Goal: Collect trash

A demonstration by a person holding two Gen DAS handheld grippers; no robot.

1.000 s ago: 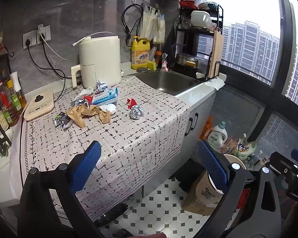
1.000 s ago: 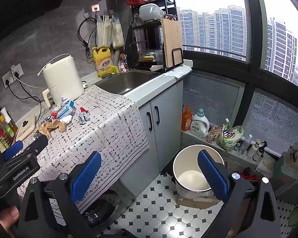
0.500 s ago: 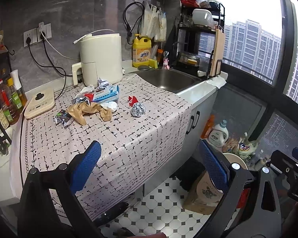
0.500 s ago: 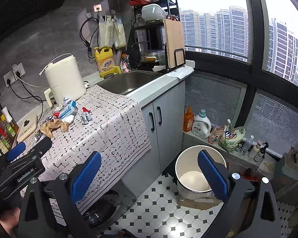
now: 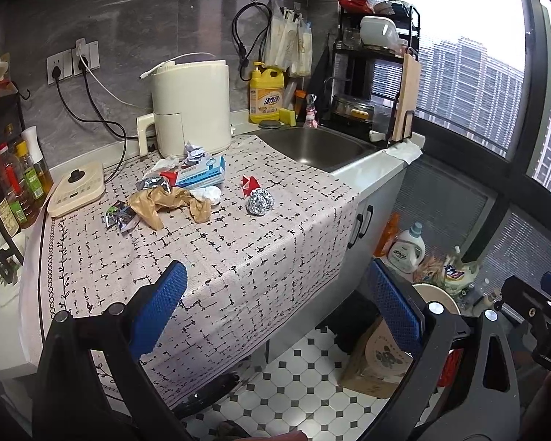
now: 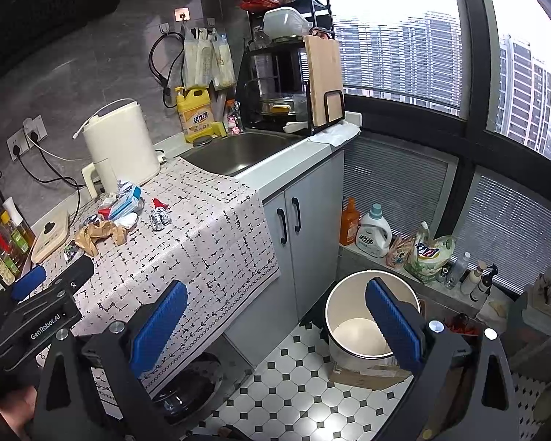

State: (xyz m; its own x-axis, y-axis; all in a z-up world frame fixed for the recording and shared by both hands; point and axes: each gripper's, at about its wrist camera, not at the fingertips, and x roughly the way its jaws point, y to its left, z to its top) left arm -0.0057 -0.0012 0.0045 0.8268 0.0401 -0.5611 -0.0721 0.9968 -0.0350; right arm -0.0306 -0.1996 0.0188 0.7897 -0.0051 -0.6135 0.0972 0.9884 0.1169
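**A:** Nearest first: what are the tongs doing?

**B:** The left tongs [image 5: 275, 312] stand wide apart with nothing between the blue pads, short of the near edge of the bench [image 5: 238, 257] with its grey black-flecked cloth. The right tongs [image 6: 275, 323] are equally spread and empty, out over the tiled floor, above the round cream bin [image 6: 363, 316].

**A:** And the trash?

**B:** All of it lies before the tall cream appliance [image 5: 191, 106] at the bench's back. The crumpled foil ball [image 5: 259, 201] sits nearest the bench's front, a small red scrap [image 5: 249, 182] just behind it. Left of those is a crumpled brown paper [image 5: 169, 202], a dark shiny wrapper [image 5: 120, 217], a white wad [image 5: 207, 194], and a blue-and-white carton [image 5: 202, 172] close to the appliance's base.

**A:** Which step, then?

**B:** I'd judge the approach; nothing is picked up yet. The next move calls for reaching forward, probably to the foil ball, closing on it, then carrying it to the bin.

**A:** Anything unclear?

**B:** The pile overlaps, so the piece count is uncertain. The bin's near side is hidden behind a pad.
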